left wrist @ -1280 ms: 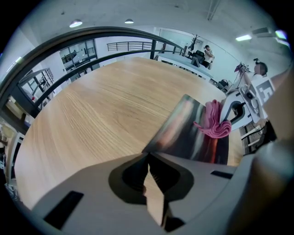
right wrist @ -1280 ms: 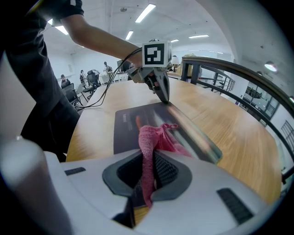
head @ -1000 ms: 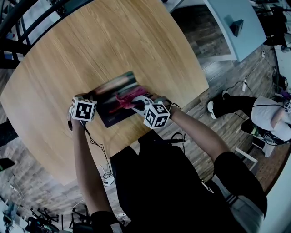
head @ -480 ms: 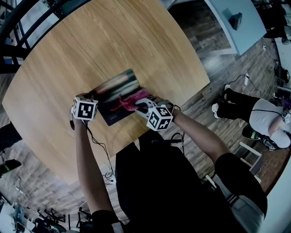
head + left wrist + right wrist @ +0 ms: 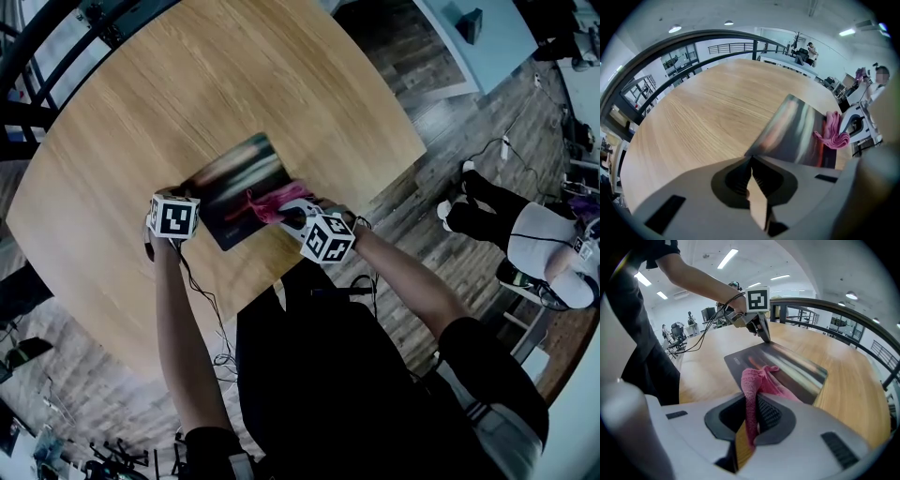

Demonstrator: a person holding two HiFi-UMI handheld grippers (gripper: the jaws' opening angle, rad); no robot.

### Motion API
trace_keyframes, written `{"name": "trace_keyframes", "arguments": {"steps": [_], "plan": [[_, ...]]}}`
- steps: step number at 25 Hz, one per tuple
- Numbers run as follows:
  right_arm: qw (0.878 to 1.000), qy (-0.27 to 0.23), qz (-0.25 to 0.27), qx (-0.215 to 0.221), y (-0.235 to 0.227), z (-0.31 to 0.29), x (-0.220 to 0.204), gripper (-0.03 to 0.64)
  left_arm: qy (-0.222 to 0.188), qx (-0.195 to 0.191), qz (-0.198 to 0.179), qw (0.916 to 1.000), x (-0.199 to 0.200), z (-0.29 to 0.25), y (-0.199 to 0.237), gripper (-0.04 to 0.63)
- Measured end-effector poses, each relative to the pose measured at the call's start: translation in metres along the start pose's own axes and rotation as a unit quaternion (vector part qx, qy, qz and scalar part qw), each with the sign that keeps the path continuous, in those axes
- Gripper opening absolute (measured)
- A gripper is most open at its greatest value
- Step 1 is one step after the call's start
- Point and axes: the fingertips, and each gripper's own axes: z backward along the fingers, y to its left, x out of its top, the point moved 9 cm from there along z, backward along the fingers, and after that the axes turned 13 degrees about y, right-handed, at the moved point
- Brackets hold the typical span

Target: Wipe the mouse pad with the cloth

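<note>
While the left gripper [image 5: 751,158] stands with its jaws together and its tip pressed, as it seems, on the corner of the mouse pad [image 5: 234,183] at the pad's 8 o'clock in the head view, the right gripper [image 5: 752,398] is clamped on the pink cloth [image 5: 758,378], whose free end lies bunched on the pad toward its 4 o'clock edge. I judge the wiping itself to be in hand: one side pins the pad and the other draws the cloth over it. The next move calls for a stroke toward 10 or 11 o'clock across the dark printed surface, with the cloth kept low enough to touch and the corner held firm so the pad does not slide on the smooth wooden table [image 5: 187,84] (the pad looks thin and flat, so it may creep or buckle). The only thing in the way of a full stroke is the left gripper, which covers its own corner. A dark railing [image 5: 56,37] runs past the table at 10 o'clock, and a cable [image 5: 199,295] trails from the left wrist over the near edge. A pale blue second table [image 5: 469,47] stands at 1 o'clock and another person [image 5: 548,244] at 3 o'clock, both well apart from the work.
</note>
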Motion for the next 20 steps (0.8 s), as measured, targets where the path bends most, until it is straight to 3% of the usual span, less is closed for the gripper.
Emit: {"name": "trace_keyframes", "arguments": {"steps": [10,20], "plan": [[0.999,-0.007,-0.039,0.001,0.021,-0.001,-0.007,0.054,-0.017,0.008,0.026,0.9995,-0.006,-0.002,0.0,0.026],[0.988,0.002,-0.135,0.077,0.008,-0.001,0.001,0.054,-0.028,0.028,0.026,0.9989,-0.004,0.002,-0.006,0.026]]}}
